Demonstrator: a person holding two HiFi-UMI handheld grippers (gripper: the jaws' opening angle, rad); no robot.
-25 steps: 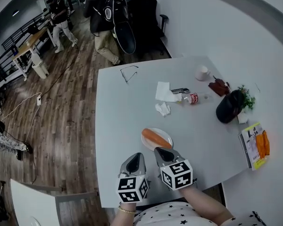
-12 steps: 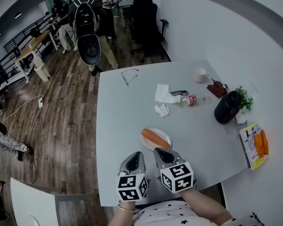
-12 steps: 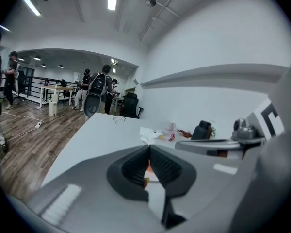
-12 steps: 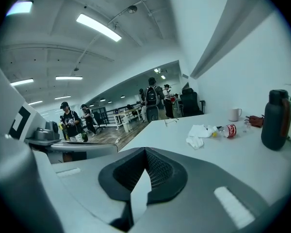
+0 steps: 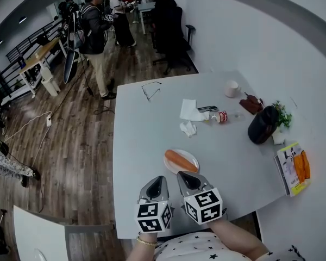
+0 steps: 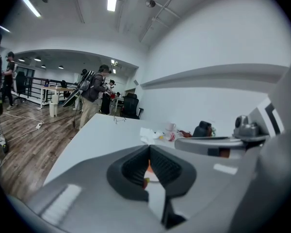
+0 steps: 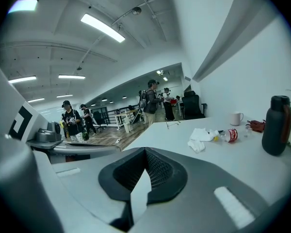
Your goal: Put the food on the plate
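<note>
Honestly, we can read very little: the red can (image 5: 222,115) in the upper middle of the frame carries white lettering too small to make out, and so does the yellow book (image 5: 289,169) at the right edge. Our left gripper (image 5: 155,184) and right gripper (image 5: 187,179) sit side by side at bottom centre, pointing up-frame and tipped slightly down. All 2 have their jaws closed together on nothing. The orange food (image 5: 179,160) lies on the white plate (image 5: 192,156), just above the right gripper's tips, on the grey table (image 5: 141,135).
</note>
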